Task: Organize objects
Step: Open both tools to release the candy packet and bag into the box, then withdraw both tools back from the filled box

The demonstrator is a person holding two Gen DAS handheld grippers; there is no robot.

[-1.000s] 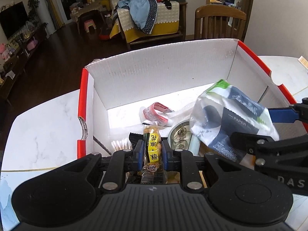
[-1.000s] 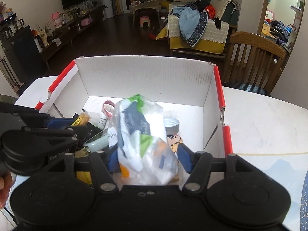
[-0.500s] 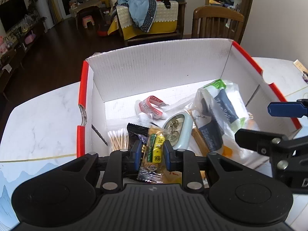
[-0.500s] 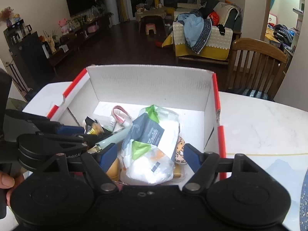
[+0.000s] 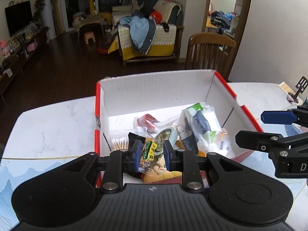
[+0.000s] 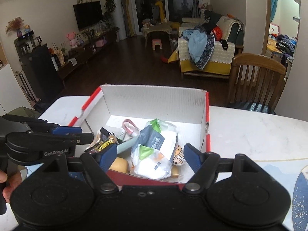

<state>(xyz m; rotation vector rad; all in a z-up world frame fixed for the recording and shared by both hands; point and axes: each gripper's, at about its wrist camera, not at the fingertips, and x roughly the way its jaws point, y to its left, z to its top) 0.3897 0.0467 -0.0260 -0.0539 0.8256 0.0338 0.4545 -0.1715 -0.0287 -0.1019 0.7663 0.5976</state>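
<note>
A red-edged white cardboard box [image 5: 97, 104] [image 6: 207, 115] stands on the marble table. My left gripper [image 5: 152, 143] [image 6: 86, 132] hovers over the box's near left corner, its jaws only slightly apart. A yellow snack packet [image 5: 149, 151] [image 6: 105, 144] shows in the gap, and a slit separates it from the right pad. It rests among the box's contents. My right gripper [image 6: 150, 148] [image 5: 250, 126] is wide open above the near wall. The white, grey and green tissue pack [image 6: 154, 144] [image 5: 200, 123] lies in the box below, clear of both pads.
The box also holds cotton swabs [image 5: 120, 143], a pink-and-white item [image 5: 146, 120] and a pale green tin [image 5: 165, 136]. A wooden chair [image 6: 258, 77] stands behind the table's far right side. A hand [image 6: 5, 182] grips the left tool. The marble top [image 5: 48, 127] spreads left of the box.
Both grippers have pulled back and up from the box. The left jaws loosened off the snack packet. The right jaws spread wide, and the tissue pack settled into the box.
</note>
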